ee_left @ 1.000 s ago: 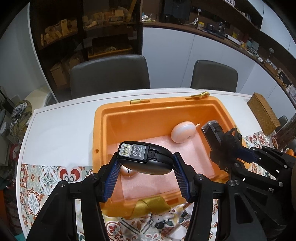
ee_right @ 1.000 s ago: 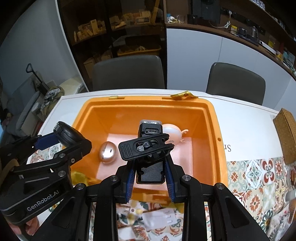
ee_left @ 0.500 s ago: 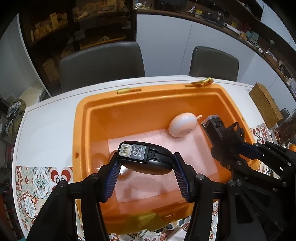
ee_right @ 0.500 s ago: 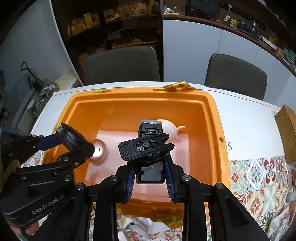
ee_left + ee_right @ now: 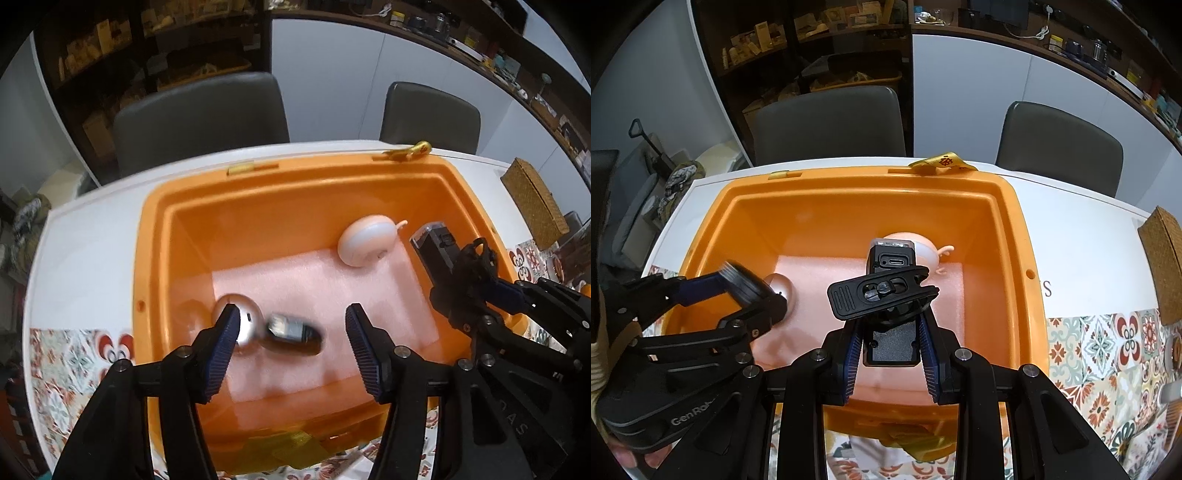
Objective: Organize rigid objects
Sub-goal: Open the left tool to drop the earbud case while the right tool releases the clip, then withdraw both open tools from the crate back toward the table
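Two grippers over the orange plastic bin [image 5: 155,258]: left gripper [image 5: 290,332] just opened, its blurred dark oval device [image 5: 295,332] seemingly loose below; right gripper [image 5: 890,347] clamps a black boxy clip-on device [image 5: 890,295].

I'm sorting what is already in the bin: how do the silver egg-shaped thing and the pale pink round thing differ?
The silver egg-shaped thing is shiny and metallic; the pale pink round thing is matte. The silver one lies near the orange bin's left wall, close to the left gripper; the pink one lies towards the far right. The pink one has a thin tail-like stub; the silver one shows only a small slot. Both rest on the foam liner.

Two grey chairs [image 5: 829,122] — white wall, dark cluttered shelving [image 5: 798,44], white table [image 5: 85,254]
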### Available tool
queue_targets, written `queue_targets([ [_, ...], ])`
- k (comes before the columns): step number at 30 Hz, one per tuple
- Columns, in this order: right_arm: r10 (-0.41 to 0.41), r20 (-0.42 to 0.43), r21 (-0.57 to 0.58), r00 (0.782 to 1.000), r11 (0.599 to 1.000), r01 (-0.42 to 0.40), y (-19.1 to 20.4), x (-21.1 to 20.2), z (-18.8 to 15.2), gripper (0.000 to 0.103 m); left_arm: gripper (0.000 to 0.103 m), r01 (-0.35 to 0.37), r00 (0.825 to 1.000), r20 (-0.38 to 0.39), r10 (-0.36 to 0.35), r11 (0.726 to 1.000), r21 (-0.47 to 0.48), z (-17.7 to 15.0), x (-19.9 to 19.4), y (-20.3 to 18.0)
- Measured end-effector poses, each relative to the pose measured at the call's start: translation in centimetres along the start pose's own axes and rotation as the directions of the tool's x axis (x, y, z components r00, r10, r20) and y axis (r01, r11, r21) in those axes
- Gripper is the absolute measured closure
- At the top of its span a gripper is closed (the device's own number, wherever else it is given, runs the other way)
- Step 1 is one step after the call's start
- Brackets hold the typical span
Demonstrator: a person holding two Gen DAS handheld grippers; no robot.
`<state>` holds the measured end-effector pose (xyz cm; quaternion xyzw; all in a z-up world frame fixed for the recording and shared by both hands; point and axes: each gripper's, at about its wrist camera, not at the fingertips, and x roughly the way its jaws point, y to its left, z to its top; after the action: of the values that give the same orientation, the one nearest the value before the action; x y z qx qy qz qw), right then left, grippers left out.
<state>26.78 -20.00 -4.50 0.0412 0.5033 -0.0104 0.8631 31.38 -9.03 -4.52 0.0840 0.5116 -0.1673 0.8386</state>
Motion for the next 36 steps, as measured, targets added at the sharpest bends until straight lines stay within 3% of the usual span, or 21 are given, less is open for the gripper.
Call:
queue_targets([
  [13,0.028,-0.005,0.018,1.0,0.999,-0.028,-0.1,-0.4,-0.1,0.073,0.015,-0.169,0.983,0.06,0.172,0.984,-0.05,-0.6,-3.4,2.1],
  [19,0.034,-0.018,0.01,0.999,0.999,-0.034,0.6,0.1,-0.1,0.073,0.014,-0.175,0.983,0.05,0.179,0.982,-0.073,-1.5,-3.9,3.0],
  [21,0.027,-0.023,0.007,0.999,1.0,-0.027,0.8,0.3,-0.1,0.065,0.014,-0.18,0.982,0.045,0.184,0.98,-0.084,-1.9,-4.0,3.4],
  [22,0.021,-0.025,0.012,0.999,1.0,-0.021,0.8,0.3,-0.1,0.051,0.014,-0.18,0.982,0.044,0.185,0.98,-0.087,-2.0,-4.1,3.5],
  [23,0.018,-0.017,0.016,1.0,1.0,-0.017,0.8,0.2,-0.2,0.045,0.014,-0.183,0.981,0.043,0.188,0.979,-0.091,-2.2,-4.1,3.6],
  [36,-0.026,0.069,0.0,0.997,1.0,0.026,1.5,-4.1,-1.9,0.045,0.014,-0.166,0.984,0.042,0.172,0.977,-0.131,-4.6,-5.8,4.2],
])
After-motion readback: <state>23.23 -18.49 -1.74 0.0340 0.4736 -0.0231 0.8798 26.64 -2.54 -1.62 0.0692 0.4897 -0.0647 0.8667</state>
